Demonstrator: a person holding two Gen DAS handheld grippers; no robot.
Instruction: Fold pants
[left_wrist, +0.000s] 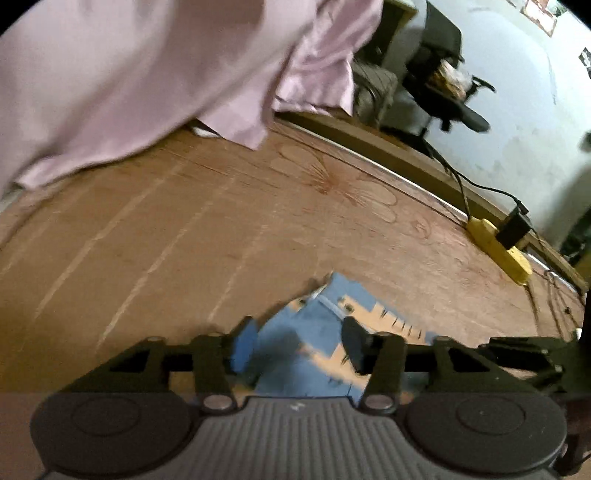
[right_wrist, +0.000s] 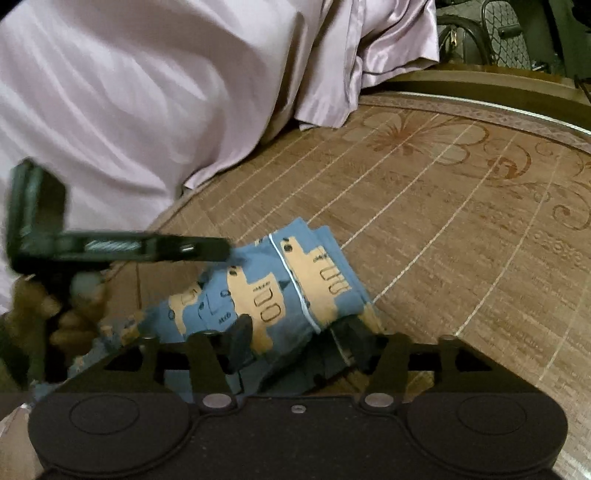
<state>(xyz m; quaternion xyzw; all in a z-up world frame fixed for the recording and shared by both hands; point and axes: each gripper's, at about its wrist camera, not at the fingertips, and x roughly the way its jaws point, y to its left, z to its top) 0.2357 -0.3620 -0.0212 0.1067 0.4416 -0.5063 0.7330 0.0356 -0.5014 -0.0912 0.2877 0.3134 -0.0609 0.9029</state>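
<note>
Pants: the blue pants (right_wrist: 280, 291) with tan truck prints lay bunched at the lower centre of my right wrist view, on the brown woven mat (right_wrist: 461, 229); in my left wrist view a corner of them (left_wrist: 314, 347) showed at the bottom centre.
Left claw: my left claw (left_wrist: 299, 339) sat over the cloth with fabric between its fingers; whether it was pinching the fabric, I could not tell. From the right view it (right_wrist: 225, 251) reached in from the left edge, its tip touching the pants.
Right claw: my right claw (right_wrist: 295, 332) stood fairly wide, fingers set into the pants, cloth filling the gap; I could not tell if it gripped.
Hand: my hand (right_wrist: 70, 314) showed blurred at the lower left.
Sheet: a pale lilac sheet (right_wrist: 129, 92) filled the upper left.
Power strip: a yellow power strip (left_wrist: 498, 251) lay at the right edge of the mat.
</note>
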